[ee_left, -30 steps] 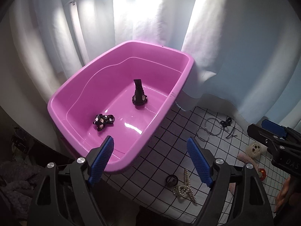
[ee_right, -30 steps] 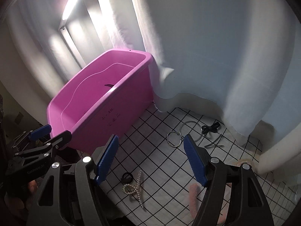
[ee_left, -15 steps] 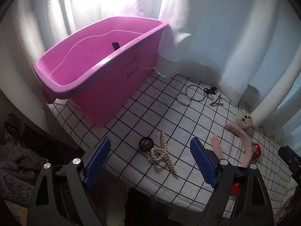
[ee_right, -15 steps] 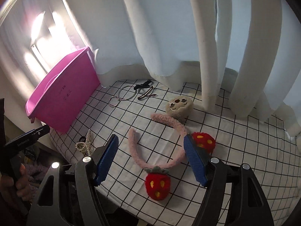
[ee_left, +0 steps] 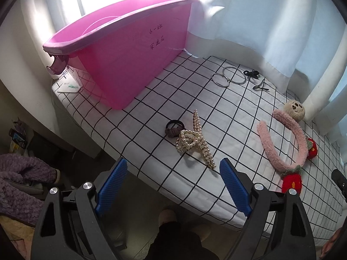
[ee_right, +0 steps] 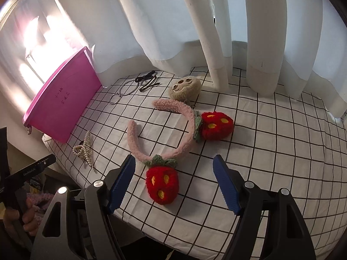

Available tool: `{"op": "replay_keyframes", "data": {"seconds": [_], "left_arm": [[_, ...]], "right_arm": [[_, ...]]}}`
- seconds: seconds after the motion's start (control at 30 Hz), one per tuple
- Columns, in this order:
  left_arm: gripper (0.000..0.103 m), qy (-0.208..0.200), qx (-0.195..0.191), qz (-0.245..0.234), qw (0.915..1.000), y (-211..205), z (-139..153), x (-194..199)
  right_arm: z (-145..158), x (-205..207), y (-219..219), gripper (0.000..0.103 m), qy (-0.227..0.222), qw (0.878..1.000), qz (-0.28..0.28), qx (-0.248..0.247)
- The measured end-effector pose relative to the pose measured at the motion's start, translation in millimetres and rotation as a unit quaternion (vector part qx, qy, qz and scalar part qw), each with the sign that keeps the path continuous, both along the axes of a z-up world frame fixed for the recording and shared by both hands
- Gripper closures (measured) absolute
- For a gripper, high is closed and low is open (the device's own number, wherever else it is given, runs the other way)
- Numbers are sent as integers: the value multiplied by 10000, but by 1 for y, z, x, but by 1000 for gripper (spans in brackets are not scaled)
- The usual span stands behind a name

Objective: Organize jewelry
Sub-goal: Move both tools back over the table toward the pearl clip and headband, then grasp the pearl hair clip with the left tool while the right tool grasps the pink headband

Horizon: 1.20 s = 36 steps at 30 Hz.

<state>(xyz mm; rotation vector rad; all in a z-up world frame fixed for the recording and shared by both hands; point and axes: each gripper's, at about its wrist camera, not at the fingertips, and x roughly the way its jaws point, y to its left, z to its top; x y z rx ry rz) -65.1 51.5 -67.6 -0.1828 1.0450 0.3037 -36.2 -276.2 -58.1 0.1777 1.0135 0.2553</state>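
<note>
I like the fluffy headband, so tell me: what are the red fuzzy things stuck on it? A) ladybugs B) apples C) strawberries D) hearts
C: the pink fluffy headband carries two red plush strawberries, each with yellow seed spots and a green leafy cap where it joins the band.

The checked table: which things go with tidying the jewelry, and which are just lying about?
For the job:
pink plastic tub
pearl hair claw
dark scrunchie
two silver metal rings
fluffy pink strawberry headband

Just lying about:
white curtains
purple fuzzy fabric
paper card
</note>
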Motion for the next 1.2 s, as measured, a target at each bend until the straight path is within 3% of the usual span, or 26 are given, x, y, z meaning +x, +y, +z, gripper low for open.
{"op": "replay_keyframes", "data": {"seconds": [0.4,0.87,1.2], "left_arm": [[17,-11,-255,-442,9987,2,-41,30],[17,70,-146,279,9995,-16,-75,54],[17,111,-68,568,9983,-29,-87,62]], "right_arm": [[-28,16,7,32,198,9956,-907,-137],[-65,46,0,32,454,9919,-1173,-155],[-87,73,6,32,689,9917,-989,-446]]}}
